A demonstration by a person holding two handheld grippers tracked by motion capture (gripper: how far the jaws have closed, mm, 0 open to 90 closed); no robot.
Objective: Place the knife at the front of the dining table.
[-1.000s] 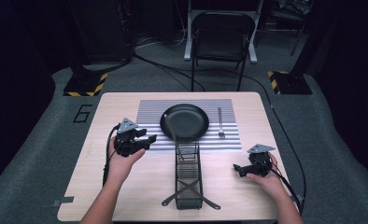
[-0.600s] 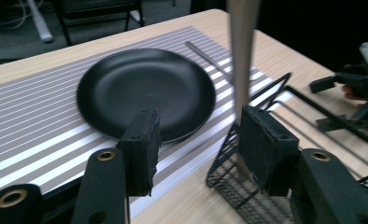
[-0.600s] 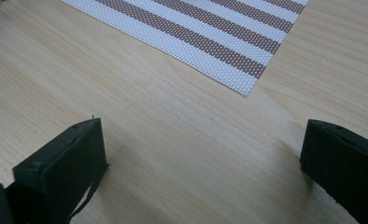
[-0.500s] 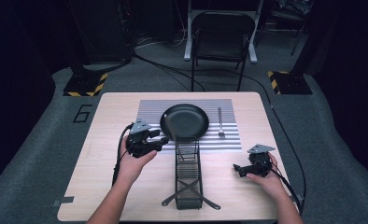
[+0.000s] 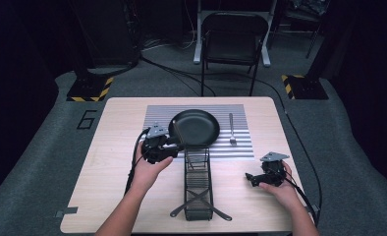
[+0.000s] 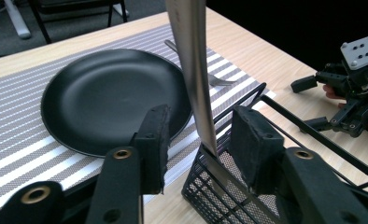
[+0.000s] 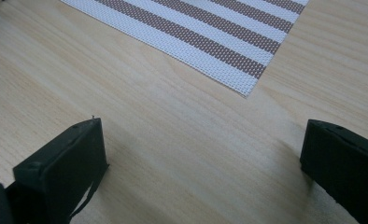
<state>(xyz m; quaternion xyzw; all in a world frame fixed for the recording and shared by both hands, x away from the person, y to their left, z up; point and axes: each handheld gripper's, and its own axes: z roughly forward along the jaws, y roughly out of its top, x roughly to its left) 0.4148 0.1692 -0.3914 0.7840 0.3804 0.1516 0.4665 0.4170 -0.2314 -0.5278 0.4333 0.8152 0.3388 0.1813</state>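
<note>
The left gripper (image 6: 198, 144) is being closed around a flat steel knife blade (image 6: 194, 79) standing in the black wire-mesh caddy (image 5: 198, 183) (pads not yet touching); squarer centring is advised. The right gripper (image 5: 261, 179) is being rested spread on the desk (image 5: 108, 196).

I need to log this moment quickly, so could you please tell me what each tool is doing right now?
Left tool: open, jaws closing around a knife standing in the wire caddy, not yet gripping.
Right tool: open, holding nothing.
</note>
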